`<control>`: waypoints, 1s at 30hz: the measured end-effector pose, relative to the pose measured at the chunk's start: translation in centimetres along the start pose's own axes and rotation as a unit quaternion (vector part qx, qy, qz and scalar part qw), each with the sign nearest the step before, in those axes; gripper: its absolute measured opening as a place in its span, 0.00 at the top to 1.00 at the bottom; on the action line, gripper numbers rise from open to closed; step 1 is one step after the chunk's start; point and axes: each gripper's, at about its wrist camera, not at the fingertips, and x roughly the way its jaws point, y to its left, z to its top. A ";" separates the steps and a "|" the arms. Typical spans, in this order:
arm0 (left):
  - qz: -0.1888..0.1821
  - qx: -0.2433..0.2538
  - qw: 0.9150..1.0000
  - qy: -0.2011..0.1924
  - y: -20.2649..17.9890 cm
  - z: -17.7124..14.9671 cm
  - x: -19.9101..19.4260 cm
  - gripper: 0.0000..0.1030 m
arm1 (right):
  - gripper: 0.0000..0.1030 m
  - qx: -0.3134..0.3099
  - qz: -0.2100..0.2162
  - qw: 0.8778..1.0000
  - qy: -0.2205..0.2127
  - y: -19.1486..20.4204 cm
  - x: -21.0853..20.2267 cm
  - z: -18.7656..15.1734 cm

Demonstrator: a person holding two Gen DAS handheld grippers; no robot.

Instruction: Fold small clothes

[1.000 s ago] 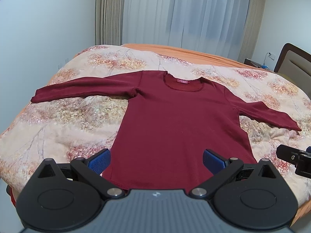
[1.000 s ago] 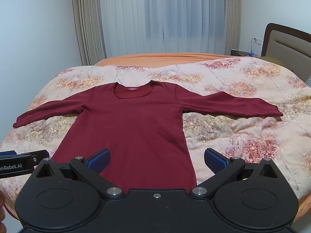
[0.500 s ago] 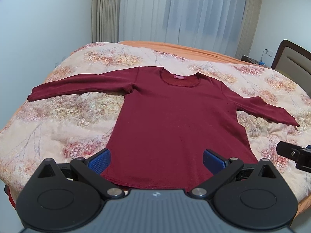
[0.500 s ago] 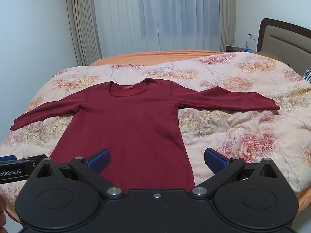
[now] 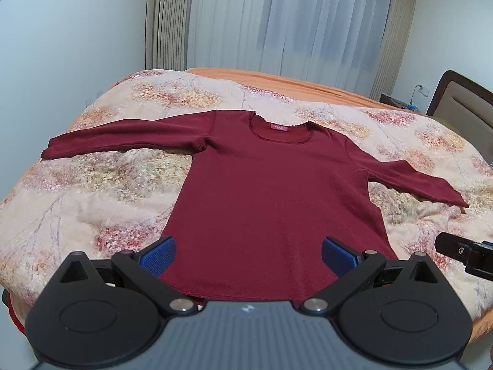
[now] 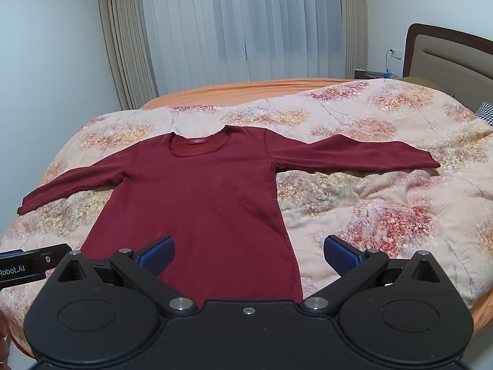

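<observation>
A dark red long-sleeved top (image 5: 271, 197) (image 6: 197, 203) lies flat and face up on the bed, both sleeves spread out to the sides, neckline with a pink label at the far end. My left gripper (image 5: 248, 254) hovers open above the hem, nothing between its blue pads. My right gripper (image 6: 249, 254) is open too, over the hem's right corner and the quilt beside it. Each gripper's tip shows at the edge of the other's view: the right gripper (image 5: 462, 252) and the left gripper (image 6: 27, 265).
The floral quilt (image 5: 92, 191) (image 6: 385, 215) covers the bed over an orange sheet (image 6: 246, 88). A padded headboard (image 6: 453, 55) stands at the right, curtains (image 6: 240, 27) behind, a white wall at the left. The bed's near edge runs just under the grippers.
Both grippers have risen and tilted slightly, so the top sits lower and smaller in both views. The top has not moved; the jaws stay open.
</observation>
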 end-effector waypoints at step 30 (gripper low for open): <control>-0.059 -0.018 0.996 -0.063 0.7 -1.5 -4.3 0.00 | 0.00 0.077 0.149 0.985 0.030 -0.8 -2.7 -1.4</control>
